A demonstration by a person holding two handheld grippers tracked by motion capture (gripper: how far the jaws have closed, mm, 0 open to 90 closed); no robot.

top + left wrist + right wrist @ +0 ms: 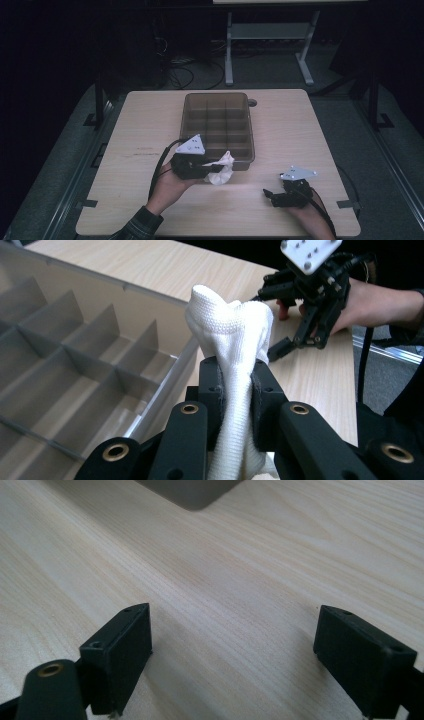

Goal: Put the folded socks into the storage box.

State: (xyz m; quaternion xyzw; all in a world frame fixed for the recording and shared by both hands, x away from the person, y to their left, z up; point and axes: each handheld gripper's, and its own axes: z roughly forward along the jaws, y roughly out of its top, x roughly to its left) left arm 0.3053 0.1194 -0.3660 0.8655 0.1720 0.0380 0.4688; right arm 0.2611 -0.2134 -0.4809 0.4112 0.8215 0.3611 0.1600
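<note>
Left hand-held gripper [235, 390] clenched on white sock [232, 340] beside divided tray [218, 102]; right hand-held gripper [232, 652] released on surface [240, 555]. Risk: dangling fabric snags tray rim, misses compartment.

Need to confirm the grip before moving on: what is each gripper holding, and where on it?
Left gripper pinches the white sock across its bunched middle. Right gripper is open, holding nothing.

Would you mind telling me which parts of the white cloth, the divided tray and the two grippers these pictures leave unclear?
- White cloth: its lower end is cut off by the bottom edge of the left gripper view; in the high view the left gripper covers part of it.
- Divided tray: its far side runs off the left gripper view's edge.
- Right gripper: too dark and small in the high view to read its jaws.
</note>
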